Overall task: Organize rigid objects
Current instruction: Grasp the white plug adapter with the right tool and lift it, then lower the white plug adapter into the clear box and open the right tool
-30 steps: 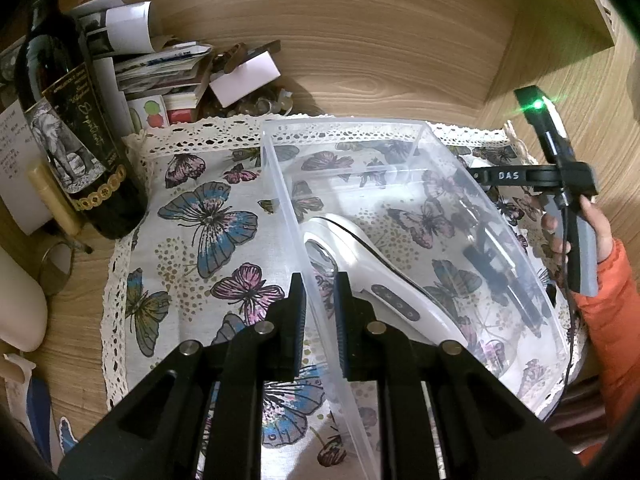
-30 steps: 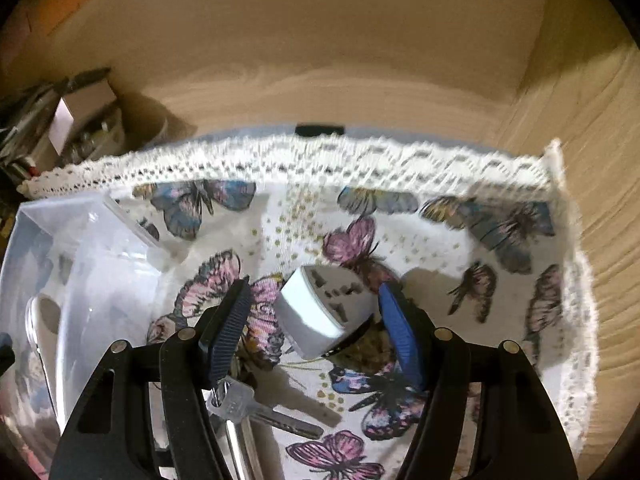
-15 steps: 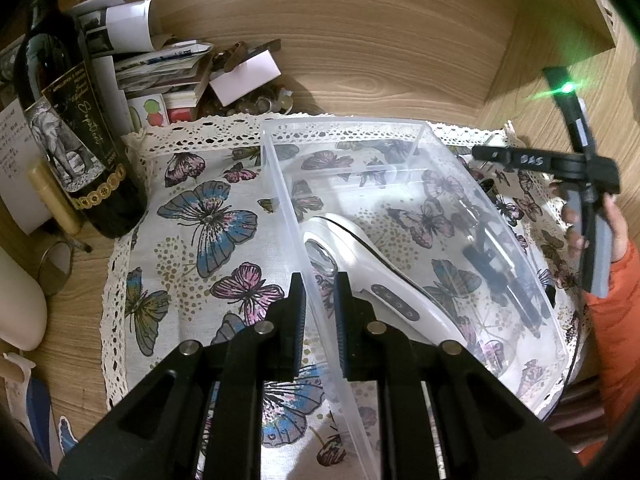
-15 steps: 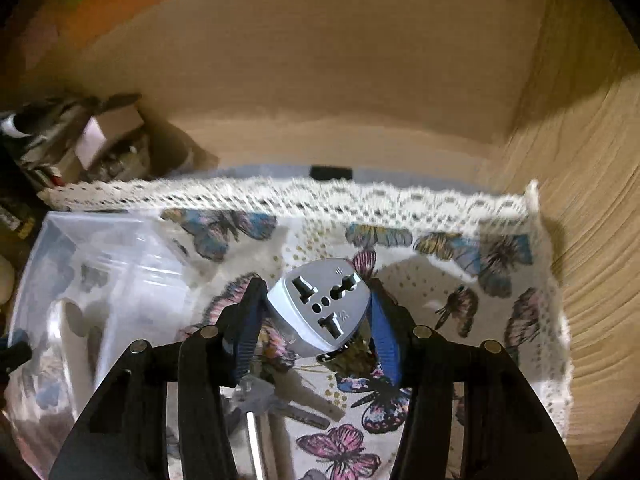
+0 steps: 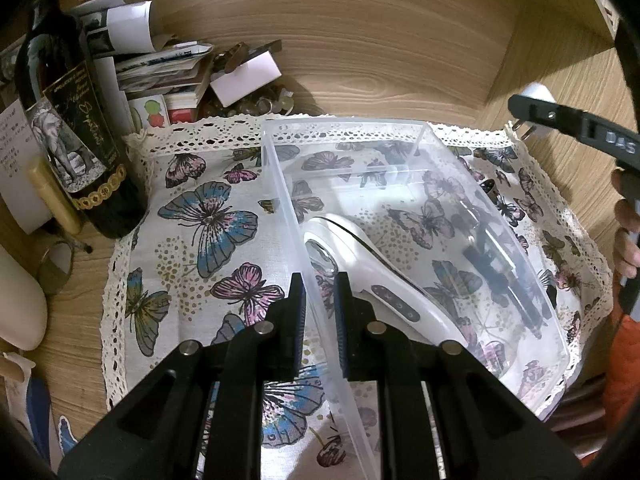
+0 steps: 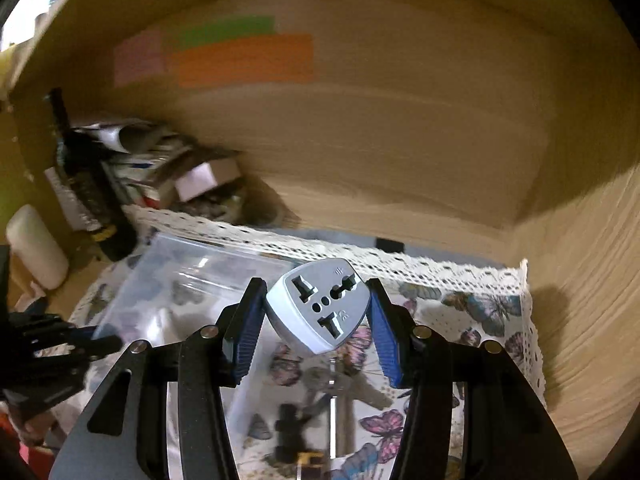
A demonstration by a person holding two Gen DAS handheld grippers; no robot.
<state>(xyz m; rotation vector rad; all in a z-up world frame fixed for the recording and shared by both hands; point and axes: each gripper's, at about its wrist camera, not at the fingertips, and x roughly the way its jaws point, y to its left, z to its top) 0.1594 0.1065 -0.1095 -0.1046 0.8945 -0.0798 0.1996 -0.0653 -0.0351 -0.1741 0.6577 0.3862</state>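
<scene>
Right wrist view: our right gripper (image 6: 316, 322) pinches the grey travel adapter (image 6: 320, 306) between its blue pads, socket face toward the camera. A second ago the adapter sat on the butterfly cloth (image 6: 460, 316) between wider jaws; we have since closed on it and lifted it clear, above the keys (image 6: 332, 380). Our left gripper (image 5: 320, 316) has not moved: its pads clamp the near wall of the clear plastic bin (image 5: 288, 208) on the bench, a white handheld device (image 5: 384, 280) lying inside.
</scene>
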